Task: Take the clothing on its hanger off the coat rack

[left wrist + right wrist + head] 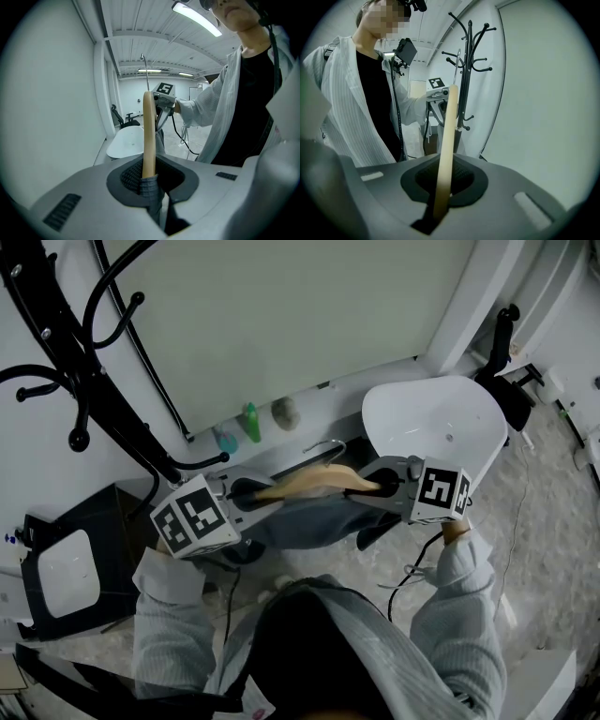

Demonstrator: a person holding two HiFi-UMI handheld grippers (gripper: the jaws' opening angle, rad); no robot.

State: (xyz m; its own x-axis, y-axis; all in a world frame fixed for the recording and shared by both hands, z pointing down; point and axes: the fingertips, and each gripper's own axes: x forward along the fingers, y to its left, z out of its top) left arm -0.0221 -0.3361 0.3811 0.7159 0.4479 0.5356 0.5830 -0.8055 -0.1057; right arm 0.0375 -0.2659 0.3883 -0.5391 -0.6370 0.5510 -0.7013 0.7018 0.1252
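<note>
A wooden hanger (309, 482) draped with grey clothing (300, 523) is held clear of the black coat rack (103, 399); a white tub (431, 423) stands close behind. The left gripper (246, 495) pinches wood and cloth together, seen only in the left gripper view; the right gripper (380, 486) clamps bare wood.

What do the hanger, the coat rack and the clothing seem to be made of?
The hanger looks like wood: pale tan, smooth, matte. The coat rack is probably metal: glossy black, thin curved arms. The clothing is grey fabric: soft folds, fine ribbed texture.
</note>
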